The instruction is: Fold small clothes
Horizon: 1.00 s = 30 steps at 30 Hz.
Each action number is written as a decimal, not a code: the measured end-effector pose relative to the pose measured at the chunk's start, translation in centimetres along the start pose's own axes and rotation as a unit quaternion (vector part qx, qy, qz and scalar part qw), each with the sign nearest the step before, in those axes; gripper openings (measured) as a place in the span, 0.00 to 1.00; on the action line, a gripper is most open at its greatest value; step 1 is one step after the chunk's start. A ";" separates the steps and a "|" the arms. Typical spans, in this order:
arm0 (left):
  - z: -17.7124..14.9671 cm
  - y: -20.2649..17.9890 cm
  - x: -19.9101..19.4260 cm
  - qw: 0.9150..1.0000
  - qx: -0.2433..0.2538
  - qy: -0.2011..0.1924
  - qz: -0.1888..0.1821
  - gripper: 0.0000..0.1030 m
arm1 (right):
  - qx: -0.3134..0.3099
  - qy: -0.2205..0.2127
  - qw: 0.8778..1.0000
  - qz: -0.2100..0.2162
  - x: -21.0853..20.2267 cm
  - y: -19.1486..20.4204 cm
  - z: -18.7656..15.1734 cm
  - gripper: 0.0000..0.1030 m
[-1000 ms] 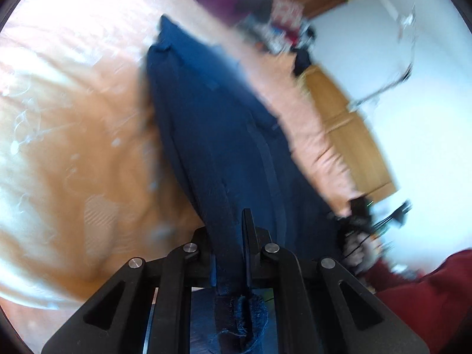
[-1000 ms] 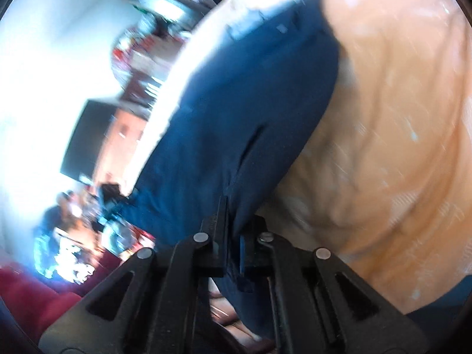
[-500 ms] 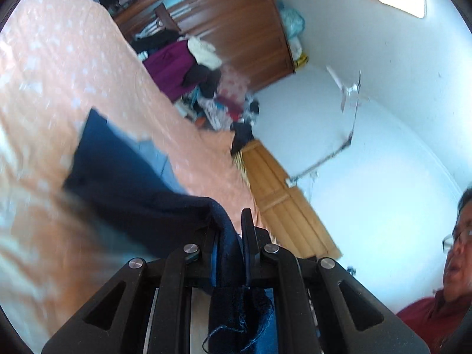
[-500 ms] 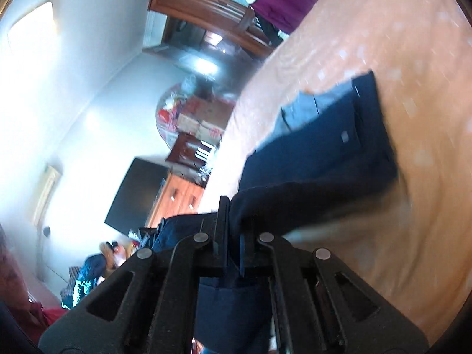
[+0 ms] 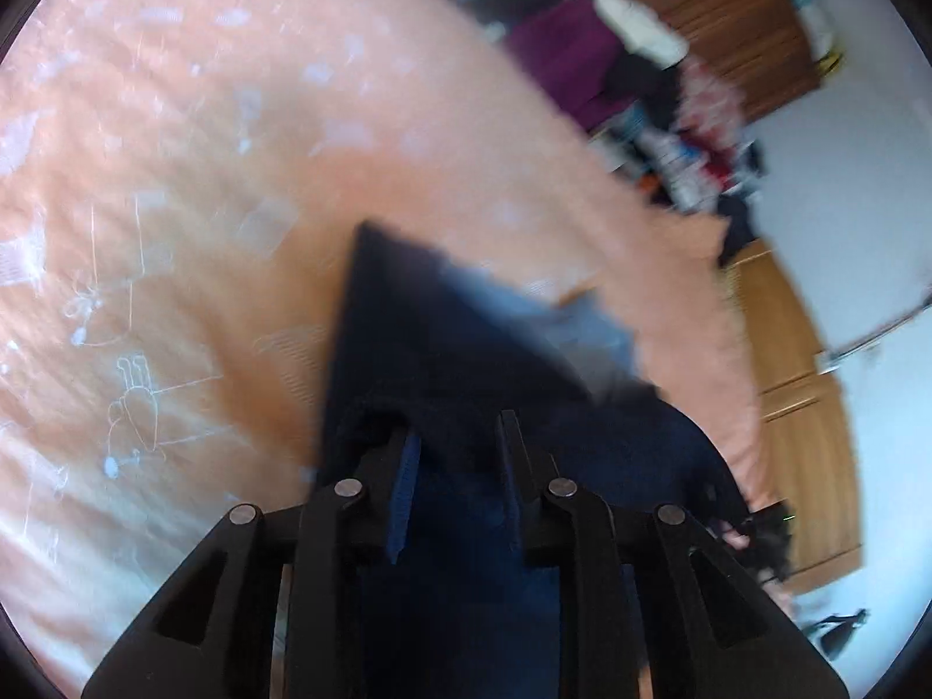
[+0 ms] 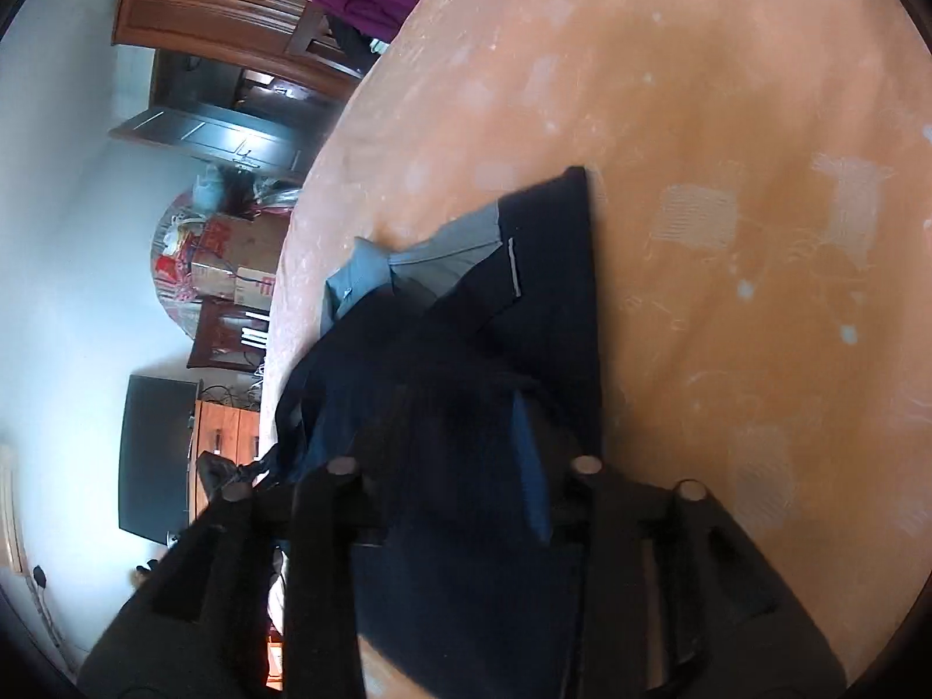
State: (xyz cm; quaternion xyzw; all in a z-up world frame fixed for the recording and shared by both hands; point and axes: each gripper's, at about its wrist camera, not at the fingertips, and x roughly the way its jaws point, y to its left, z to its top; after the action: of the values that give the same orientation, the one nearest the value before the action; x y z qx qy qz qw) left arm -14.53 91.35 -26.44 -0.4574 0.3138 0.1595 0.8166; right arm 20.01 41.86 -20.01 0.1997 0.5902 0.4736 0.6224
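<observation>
A dark navy garment (image 5: 408,320) with a grey-blue inner part (image 5: 582,326) lies doubled over on the peach bed sheet (image 5: 175,175). My left gripper (image 5: 457,425) is open just above its near edge, with the navy cloth under and between the spread fingers. In the right wrist view the same garment (image 6: 547,291) lies on the sheet (image 6: 728,116), its grey-blue part (image 6: 442,256) showing at the far left. My right gripper (image 6: 460,402) is also open over the near fold. Neither gripper pinches the cloth.
A wooden wardrobe (image 5: 728,17) with a pile of purple and white clothes (image 5: 571,58) stands beyond the bed. A wooden cabinet (image 5: 804,408) is at the bed's right side. The right wrist view shows a dark screen (image 6: 154,454) and cardboard boxes (image 6: 239,256) past the bed's left edge.
Both grippers carried the held edge forward over the garment, lowered it, and opened, letting go. The garment now lies doubled on the bed.
</observation>
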 end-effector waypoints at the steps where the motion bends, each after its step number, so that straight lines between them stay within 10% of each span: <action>1: -0.2 -0.4 -0.1 1.000 0.014 -0.006 -0.002 0.23 | -0.014 0.000 1.000 -0.012 0.2 0.2 -0.3 0.46; 6: -1.0 -0.3 -2.5 0.998 0.016 -0.045 -0.028 0.46 | -0.074 -0.007 0.997 -0.033 0.1 1.8 -0.5 0.61; 14: -3.5 -4.4 -5.0 0.994 0.096 -0.036 -0.035 0.47 | -0.061 -0.005 0.997 -0.045 1.6 0.0 -2.2 0.60; 20: -4.1 0.4 -2.3 1.000 0.006 -0.013 0.017 0.48 | -0.050 -0.025 0.998 -0.027 0.9 -0.9 -2.8 0.59; 24: -5.3 5.0 -4.0 0.994 -0.085 -0.054 -0.049 0.37 | -0.059 -0.022 0.998 -0.024 0.7 -0.7 -3.0 0.58; 30: -7.4 6.0 -5.5 0.992 -0.077 -0.066 -0.074 0.37 | -0.072 -0.027 0.996 -0.036 1.0 -0.4 -3.4 0.58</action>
State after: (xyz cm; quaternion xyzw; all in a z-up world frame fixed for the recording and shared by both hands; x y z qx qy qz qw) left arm -24.63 88.41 -29.56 -0.5297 0.2108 0.1520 0.8074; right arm 16.89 41.45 -21.63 0.1454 0.5448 0.4864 0.6674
